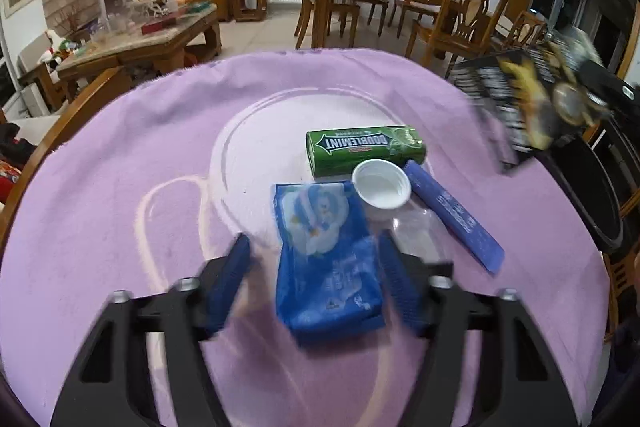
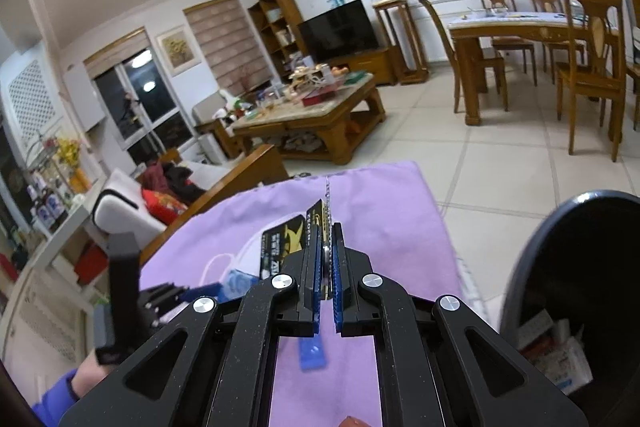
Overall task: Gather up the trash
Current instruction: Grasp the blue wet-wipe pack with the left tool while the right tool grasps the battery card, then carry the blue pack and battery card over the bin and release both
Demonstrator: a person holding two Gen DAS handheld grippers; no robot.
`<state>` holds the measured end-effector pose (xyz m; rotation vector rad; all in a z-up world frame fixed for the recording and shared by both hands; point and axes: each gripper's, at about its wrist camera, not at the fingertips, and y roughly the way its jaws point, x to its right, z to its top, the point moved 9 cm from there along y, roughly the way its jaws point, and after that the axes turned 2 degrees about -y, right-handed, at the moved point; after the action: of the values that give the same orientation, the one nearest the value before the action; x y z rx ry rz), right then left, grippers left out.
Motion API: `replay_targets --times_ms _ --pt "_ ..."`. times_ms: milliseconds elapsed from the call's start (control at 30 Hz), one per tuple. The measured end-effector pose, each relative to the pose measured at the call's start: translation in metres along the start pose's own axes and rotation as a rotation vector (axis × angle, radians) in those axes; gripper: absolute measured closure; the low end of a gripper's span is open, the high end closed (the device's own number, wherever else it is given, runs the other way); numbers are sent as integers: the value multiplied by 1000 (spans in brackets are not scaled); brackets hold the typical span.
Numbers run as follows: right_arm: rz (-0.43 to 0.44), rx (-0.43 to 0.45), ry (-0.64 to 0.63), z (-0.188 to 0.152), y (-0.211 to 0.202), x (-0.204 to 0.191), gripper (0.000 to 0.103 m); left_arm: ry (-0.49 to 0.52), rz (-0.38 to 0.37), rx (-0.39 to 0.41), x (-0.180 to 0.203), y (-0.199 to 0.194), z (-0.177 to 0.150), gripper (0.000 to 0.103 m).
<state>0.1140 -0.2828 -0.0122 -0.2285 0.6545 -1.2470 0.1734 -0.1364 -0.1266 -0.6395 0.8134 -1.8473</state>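
My left gripper [image 1: 316, 259] is open just above the purple cloth [image 1: 120, 187], its blue pads on either side of a blue snack packet [image 1: 326, 259] without touching it. Beyond lie a green Doublemint box [image 1: 364, 149], a white cup [image 1: 382, 185], a clear wrapper [image 1: 416, 227] and a long blue sachet [image 1: 452, 215]. My right gripper [image 2: 328, 239] is shut on a black and gold packet [image 2: 284, 243], held in the air; it shows blurred in the left wrist view [image 1: 528, 103]. A black trash bin [image 2: 572, 291] with trash inside stands to the right, also in the left wrist view [image 1: 584, 195].
The cloth covers a round table with a wooden rim [image 1: 60, 123]. A coffee table [image 2: 316, 107] with clutter, a dining table [image 2: 520, 31] with chairs and a sofa [image 2: 132, 203] stand beyond on the tiled floor.
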Motion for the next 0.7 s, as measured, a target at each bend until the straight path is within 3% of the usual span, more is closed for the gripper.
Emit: replay_targets --times_ms 33,67,200,467,700 --pt "0 -5 10 -3 -7 8 98 4 14 -1 -1 1 1 52" --pt "0 -5 10 -3 -7 8 98 10 19 0 -2 1 2 61" --pt "2 -9 29 -10 -16 18 98 2 12 9 -3 -5 1 66" --pt "4 13 26 -5 -27 12 98 -65 -22 101 -9 -43 6 67" --pt "-9 51 38 -1 -47 22 98 -29 -90 189 27 -87 28 67"
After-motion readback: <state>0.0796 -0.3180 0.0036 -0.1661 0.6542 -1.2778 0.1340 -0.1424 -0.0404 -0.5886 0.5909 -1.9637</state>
